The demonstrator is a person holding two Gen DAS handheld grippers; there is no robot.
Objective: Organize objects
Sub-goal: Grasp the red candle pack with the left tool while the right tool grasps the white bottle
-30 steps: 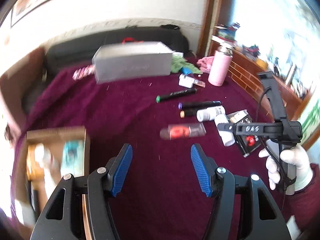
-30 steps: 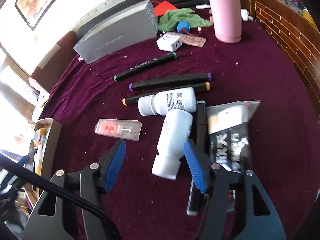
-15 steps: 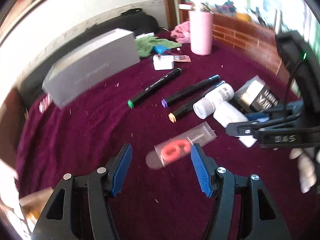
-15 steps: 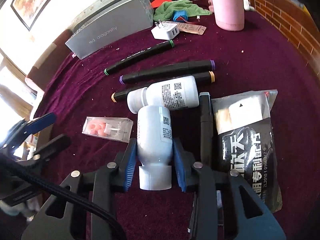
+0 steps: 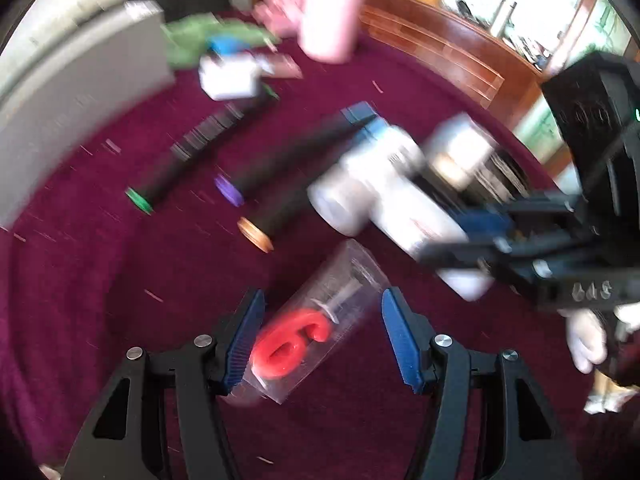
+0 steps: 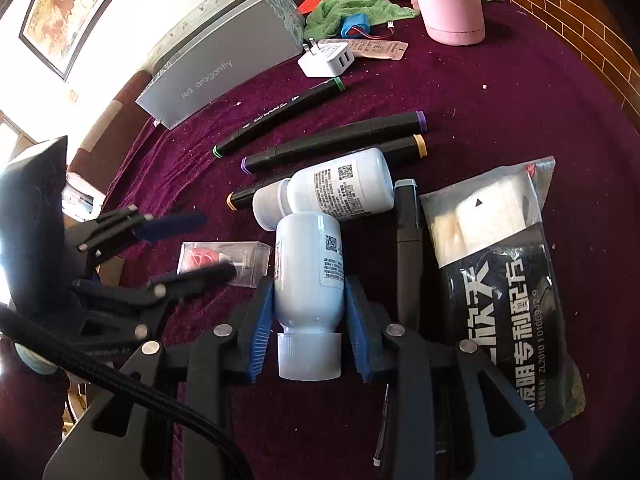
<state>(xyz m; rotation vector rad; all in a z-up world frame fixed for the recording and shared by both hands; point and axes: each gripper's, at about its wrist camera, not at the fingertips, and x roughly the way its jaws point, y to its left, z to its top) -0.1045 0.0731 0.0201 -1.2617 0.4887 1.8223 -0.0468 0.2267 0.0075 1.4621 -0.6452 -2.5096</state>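
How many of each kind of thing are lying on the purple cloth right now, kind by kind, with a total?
Black markers: 4, first one
White bottles: 2, first one
Clear candle packet: 1
Black and clear pouch: 1
White charger: 1
Pink flask: 1
Grey box: 1
Green towel: 1
Blue battery pack: 1
Pink sachet: 1
Total: 14

"red dragonfly" on grey box
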